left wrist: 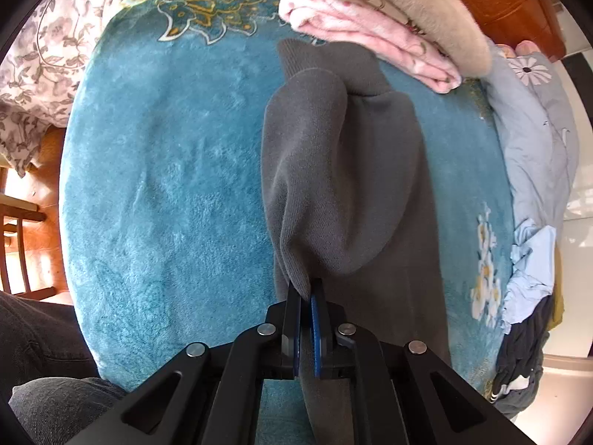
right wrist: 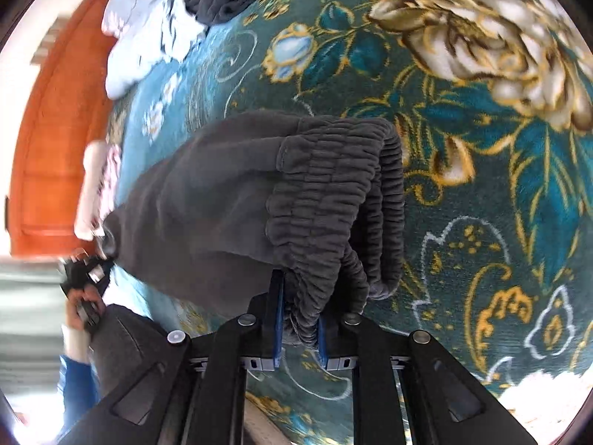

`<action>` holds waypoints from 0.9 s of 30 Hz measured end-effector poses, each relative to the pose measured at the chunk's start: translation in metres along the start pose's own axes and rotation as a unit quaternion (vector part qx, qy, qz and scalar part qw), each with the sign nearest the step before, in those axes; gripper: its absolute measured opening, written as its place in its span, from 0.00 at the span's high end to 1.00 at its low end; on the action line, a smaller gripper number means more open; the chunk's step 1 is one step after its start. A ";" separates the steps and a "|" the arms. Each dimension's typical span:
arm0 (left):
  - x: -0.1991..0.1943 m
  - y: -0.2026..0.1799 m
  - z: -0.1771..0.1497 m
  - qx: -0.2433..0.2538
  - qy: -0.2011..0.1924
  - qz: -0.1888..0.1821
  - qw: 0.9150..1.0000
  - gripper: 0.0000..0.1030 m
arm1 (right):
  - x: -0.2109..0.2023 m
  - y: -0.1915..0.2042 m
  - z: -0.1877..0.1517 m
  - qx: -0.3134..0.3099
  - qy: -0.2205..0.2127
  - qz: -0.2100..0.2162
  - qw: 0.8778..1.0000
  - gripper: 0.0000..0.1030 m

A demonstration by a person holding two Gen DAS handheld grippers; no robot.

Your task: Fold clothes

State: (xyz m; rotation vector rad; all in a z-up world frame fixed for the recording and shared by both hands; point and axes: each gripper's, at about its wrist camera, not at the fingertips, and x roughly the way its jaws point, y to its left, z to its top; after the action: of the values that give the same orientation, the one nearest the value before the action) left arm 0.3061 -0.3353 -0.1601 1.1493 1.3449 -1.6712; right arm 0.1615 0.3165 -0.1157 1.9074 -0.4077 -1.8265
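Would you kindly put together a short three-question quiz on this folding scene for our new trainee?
1. True or false: the left gripper is open and holds nothing.
2. Which part of the grey trousers is the right gripper clamped on? A. a leg cuff B. the gathered elastic waistband C. a pocket
3. Fill in: the folded pink garment lies on the teal ____.

Key
1. False: it is shut on the grey fabric.
2. B
3. blanket
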 end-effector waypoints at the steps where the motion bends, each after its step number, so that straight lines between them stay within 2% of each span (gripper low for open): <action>1: -0.001 0.001 0.000 -0.002 -0.001 -0.003 1.000 0.93 | 0.000 0.001 0.000 -0.006 0.003 -0.004 1.000 0.86; 3: -0.003 0.004 0.000 -0.008 -0.004 -0.018 1.000 0.93 | -0.001 0.001 0.000 -0.008 0.011 -0.005 1.000 0.85; 5: -0.004 0.009 0.001 -0.023 -0.006 -0.031 0.999 0.78 | -0.007 0.003 0.001 -0.013 0.014 0.002 1.000 0.75; 6: -0.005 0.011 0.003 -0.032 -0.007 -0.041 0.999 0.63 | -0.011 0.004 0.002 -0.022 0.013 -0.007 1.000 0.68; 7: -0.007 0.013 0.004 -0.043 -0.008 -0.053 0.998 0.51 | -0.016 0.003 0.002 -0.030 0.009 -0.011 0.999 0.48; 8: -0.008 0.014 0.005 -0.051 -0.009 -0.067 0.996 0.47 | -0.024 0.001 0.002 -0.030 -0.005 -0.008 0.999 0.31; 9: -0.008 0.014 0.005 -0.054 -0.007 -0.074 0.996 0.46 | -0.031 -0.002 0.003 -0.031 -0.019 -0.004 0.999 0.28; 12: -0.007 0.014 0.004 -0.055 0.000 -0.080 0.995 0.43 | -0.045 -0.023 0.002 0.007 -0.076 0.024 0.997 0.25; 17: -0.010 0.017 0.007 -0.061 -0.007 -0.089 0.994 0.41 | -0.011 -0.049 0.015 0.073 -0.060 0.048 0.994 0.24; 18: -0.010 0.018 0.008 -0.066 -0.010 -0.090 0.994 0.40 | -0.008 -0.053 0.018 0.082 -0.065 0.054 0.993 0.21; 19: -0.011 0.020 0.010 -0.073 -0.014 -0.092 0.993 0.40 | -0.003 -0.057 0.019 0.091 -0.070 0.063 0.991 0.13; 21: -0.014 0.028 0.013 -0.097 -0.028 -0.104 0.989 0.40 | 0.007 -0.065 0.023 0.113 -0.081 0.083 0.987 0.10; 23: -0.017 0.035 0.019 -0.117 -0.046 -0.112 0.986 0.40 | 0.008 -0.062 0.025 0.123 -0.089 0.089 0.984 0.03; 27: -0.014 0.042 0.033 -0.136 -0.056 -0.121 0.982 0.39 | 0.010 -0.053 0.031 0.133 -0.096 0.097 0.982 0.05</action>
State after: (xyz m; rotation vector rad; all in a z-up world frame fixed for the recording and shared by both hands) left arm 0.3420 -0.3774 -0.1603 0.7484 1.6323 -1.6267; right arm 0.1265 0.3522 -0.1524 1.7865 -0.9119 -1.9049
